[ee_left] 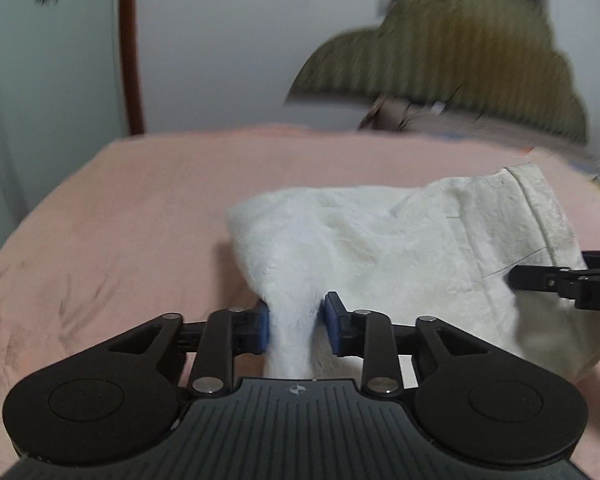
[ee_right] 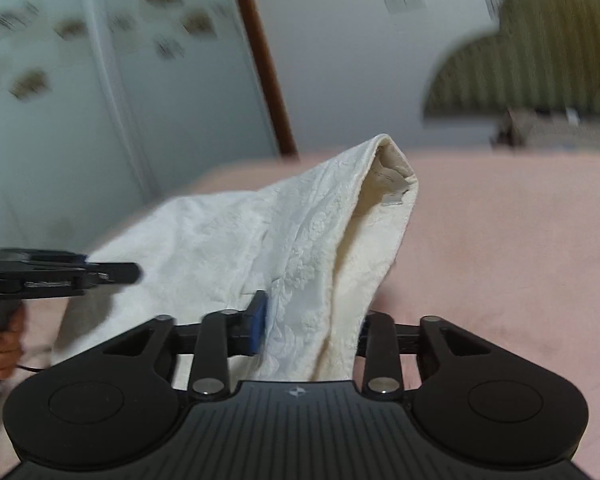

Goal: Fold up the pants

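White textured pants [ee_left: 380,248] lie partly lifted over a pink bed [ee_left: 140,208]. My left gripper [ee_left: 294,322] is shut on a bunched fold of the pants near one end, cloth pinched between its blue pads [ee_left: 332,320]. My right gripper [ee_right: 312,328] is shut on the waistband end of the pants [ee_right: 320,248], which rises to a peak above it. The right gripper also shows in the left wrist view [ee_left: 560,282] at the right edge. The left gripper shows in the right wrist view [ee_right: 100,274] at the left, with a hand below it.
The pink bed [ee_right: 500,240] spreads wide on all sides of the pants. A striped olive headboard [ee_left: 460,52] stands at the back right. A white wall and a brown wooden door frame [ee_left: 130,48] stand behind the bed on the left.
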Demonstrator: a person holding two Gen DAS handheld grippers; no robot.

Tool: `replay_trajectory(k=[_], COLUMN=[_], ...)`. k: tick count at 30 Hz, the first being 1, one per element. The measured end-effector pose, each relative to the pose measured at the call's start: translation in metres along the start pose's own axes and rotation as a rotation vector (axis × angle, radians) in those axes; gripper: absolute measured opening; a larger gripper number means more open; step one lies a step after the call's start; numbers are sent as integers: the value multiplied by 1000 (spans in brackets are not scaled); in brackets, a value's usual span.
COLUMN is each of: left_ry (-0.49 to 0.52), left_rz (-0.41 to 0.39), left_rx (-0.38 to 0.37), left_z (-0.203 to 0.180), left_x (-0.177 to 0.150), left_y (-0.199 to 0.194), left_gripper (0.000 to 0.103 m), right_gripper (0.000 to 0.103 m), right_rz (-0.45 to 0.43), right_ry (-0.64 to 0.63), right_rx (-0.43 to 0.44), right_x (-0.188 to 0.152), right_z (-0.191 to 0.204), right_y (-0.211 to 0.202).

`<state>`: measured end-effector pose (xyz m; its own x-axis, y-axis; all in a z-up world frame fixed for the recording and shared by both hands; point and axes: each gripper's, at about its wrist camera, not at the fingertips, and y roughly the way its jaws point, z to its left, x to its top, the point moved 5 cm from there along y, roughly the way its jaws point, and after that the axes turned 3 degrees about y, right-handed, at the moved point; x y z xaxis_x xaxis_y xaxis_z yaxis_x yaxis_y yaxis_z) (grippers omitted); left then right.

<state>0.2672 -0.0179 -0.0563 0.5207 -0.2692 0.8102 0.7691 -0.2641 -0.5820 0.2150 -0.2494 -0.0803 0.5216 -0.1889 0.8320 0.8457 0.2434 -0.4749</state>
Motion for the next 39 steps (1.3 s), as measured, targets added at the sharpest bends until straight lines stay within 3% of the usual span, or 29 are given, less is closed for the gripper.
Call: replay_trajectory(k=[1,2,3,5,8,10,12,13,15,17,19,21,26,28,30,32,33,34,35,37,39], left_ry=[15,34,50,89,135,182,224,227,186,121,75,31,-82,-85,-68,-79,-93,-109,-123,-127,-112], left_rz=[23,1,-35,-95,-179,-165,-134,-141,-146,-161,-165,-137,-63,-50,-39,-16,-7,1,6,18,12], left_rx=[35,59,79,163,231,217,238,256,274,269,241,206,100,98,123,145,143,135,130,130,135], left_z=[1,4,4,3,-4,-13,-20,-21,-18,-15,-14,-15,-21,-22,-22,-20,-20,-20,-20,-24,-31], left_x=[-7,-11,-15,-20,-30,-41,-55,-57,-57,-54,-56,-61,-81,-88,-92,-98,-102,-105,-107,-110,-113], left_y=[6,5,-3,-22,-51,-54,-48,-48,-59,-76,-91,-100,-112,-113,-110,-107,-107,-105,-104,-100,-98], left_gripper=[45,48,50,56,67,77,77,77,75,75,78,84,89,92,94,94,94,94,94,94,94], right_gripper=[47,56,58,58,60,60,60,60,62,62,62,72,77,77,77,79,88,94,100,100,100], right_rz=[48,77,82,41,-75,-97,-40,7,61,35,-3,-15,71,126,101,47,15,-24,-47,-30,27], right_ry=[8,19,45,101,48,-14,-75,-101,-119,-33,-27,-63,-120,-208,-267,-112,23,152,226,183,29], right_rx=[-42,-75,-83,-72,-180,-129,-79,-96,-166,-177,-161,-136,-50,-22,37,290,432,513,491,218,-65], right_x=[-6,-11,-14,-18,-19,-24,-33,-40,-54,-55,-57,-62,-85,-95,-96,-85,-77,-71,-69,-73,-86], right_z=[-5,-11,-16,-23,-19,-6,12,14,14,13,27,47,95,118,143,153,148,141,133,124,123], right_y=[14,22,23,8,-34,-51,-52,-47,-39,-52,-71,-84,-102,-113,-132,-159,-167,-168,-164,-141,-109])
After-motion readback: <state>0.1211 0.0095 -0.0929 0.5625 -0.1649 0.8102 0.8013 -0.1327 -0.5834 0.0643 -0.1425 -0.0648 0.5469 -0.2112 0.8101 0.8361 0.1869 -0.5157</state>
